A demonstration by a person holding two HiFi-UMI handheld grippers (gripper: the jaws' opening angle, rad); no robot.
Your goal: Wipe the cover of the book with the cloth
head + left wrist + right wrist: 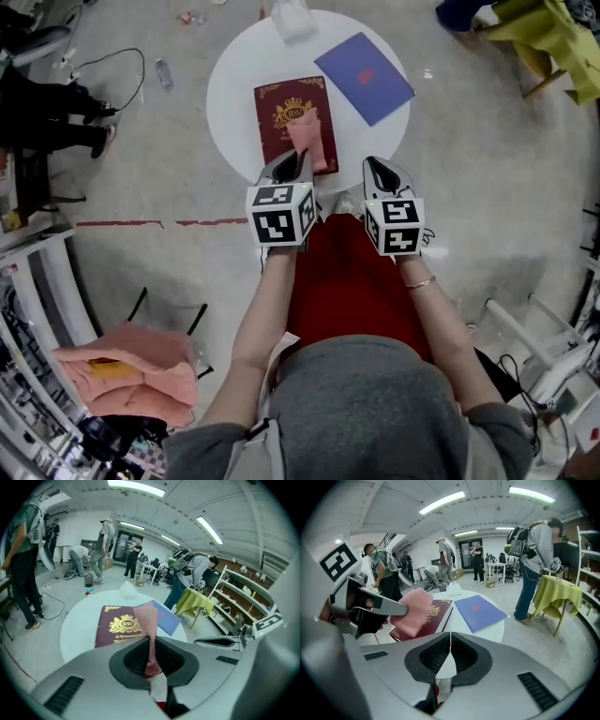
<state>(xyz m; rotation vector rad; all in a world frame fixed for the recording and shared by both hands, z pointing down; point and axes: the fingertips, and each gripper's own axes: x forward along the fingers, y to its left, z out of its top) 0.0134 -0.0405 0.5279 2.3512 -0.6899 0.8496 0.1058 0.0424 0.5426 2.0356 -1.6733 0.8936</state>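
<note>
Book (277, 127) beneath cloth (314, 141), left of folder (364, 77)

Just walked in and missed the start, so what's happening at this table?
A person holds a gripper in each hand at a round white table. The left gripper is shut on a pink cloth, holding it over the maroon book. The right gripper is shut and empty. A blue folder lies beside the book.
</note>
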